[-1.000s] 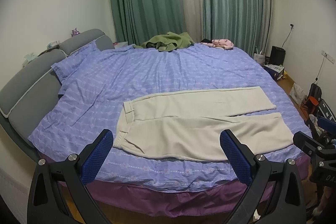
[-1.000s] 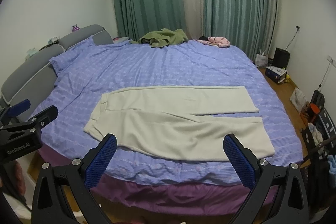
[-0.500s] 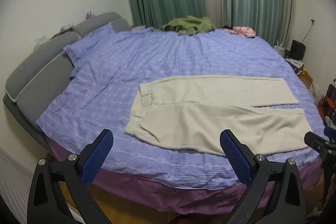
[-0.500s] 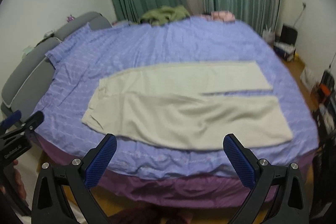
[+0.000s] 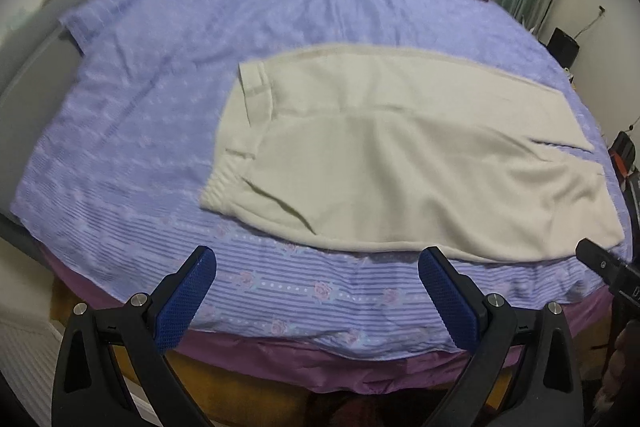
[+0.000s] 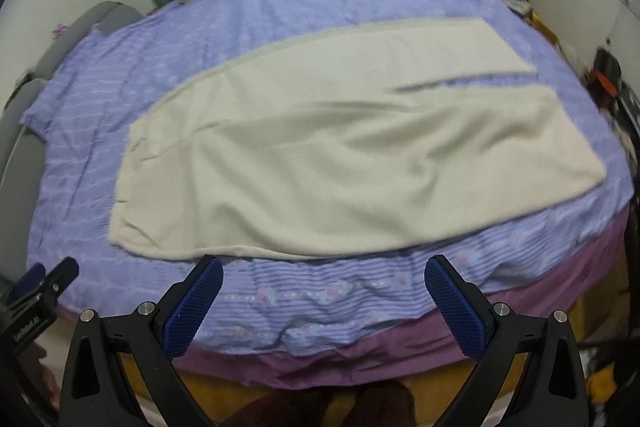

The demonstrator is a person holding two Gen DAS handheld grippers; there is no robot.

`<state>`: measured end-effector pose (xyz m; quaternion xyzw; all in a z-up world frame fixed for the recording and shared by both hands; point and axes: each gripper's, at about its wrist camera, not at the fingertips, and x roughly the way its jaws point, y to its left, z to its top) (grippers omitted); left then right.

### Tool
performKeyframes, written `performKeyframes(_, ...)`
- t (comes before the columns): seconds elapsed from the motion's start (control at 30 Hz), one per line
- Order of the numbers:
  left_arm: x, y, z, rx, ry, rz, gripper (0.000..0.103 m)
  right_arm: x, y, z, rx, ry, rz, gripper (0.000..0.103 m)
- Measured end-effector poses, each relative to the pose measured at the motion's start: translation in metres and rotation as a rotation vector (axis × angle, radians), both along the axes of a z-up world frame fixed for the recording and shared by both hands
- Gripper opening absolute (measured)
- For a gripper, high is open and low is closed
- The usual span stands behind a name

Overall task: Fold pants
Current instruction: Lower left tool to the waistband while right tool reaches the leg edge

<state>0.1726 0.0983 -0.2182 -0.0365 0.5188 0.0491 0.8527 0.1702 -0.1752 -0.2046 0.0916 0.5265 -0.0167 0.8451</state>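
Lying crosswise, pants (image 5: 400, 155) point waistband left, legs right; both tools gape wide.

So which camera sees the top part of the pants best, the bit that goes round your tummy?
The left wrist view. There the waistband of the cream pants is nearer and sharper, so its stitched band and gathered elastic show. In the right wrist view the waistband sits far to the left, smeared by blur, with no detail.
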Motion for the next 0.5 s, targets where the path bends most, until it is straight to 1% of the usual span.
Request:
performKeyframes(0.07, 0.012, 0.01, -0.022, -0.036, 0.029, 0.021, 0.102, 0.01, 0.004, -0.023, -0.002, 0.02, -0.033, 0.101)
performKeyframes(0.17, 0.03, 0.026, -0.056, -0.077, 0.065, 0.078, 0.101, 0.024, 0.006, -0.053, 0.003, 0.043, -0.063, 0.096)
performKeyframes(0.23, 0.038, 0.035, -0.076, -0.082, 0.079, 0.111, 0.1, 0.031, 0.005, -0.075, 0.011, 0.06, -0.086, 0.096)
performKeyframes(0.27, 0.04, 0.039, -0.084, -0.08, 0.087, 0.123, 0.1, 0.033, 0.004, -0.083, 0.015, 0.068, -0.096, 0.096)
performKeyframes(0.33, 0.045, 0.044, -0.1, -0.084, 0.105, 0.141, 0.099, 0.038, 0.001, -0.103, 0.04, 0.085, -0.123, 0.09)
performKeyframes(0.43, 0.052, 0.052, -0.125, -0.121, 0.133, 0.168, 0.097, 0.04, -0.004, -0.124, 0.088, 0.101, -0.179, 0.089)
performKeyframes(0.5, 0.053, 0.054, -0.134, -0.132, 0.14, 0.175, 0.097, 0.039, -0.007, -0.136, 0.102, 0.106, -0.207, 0.089)
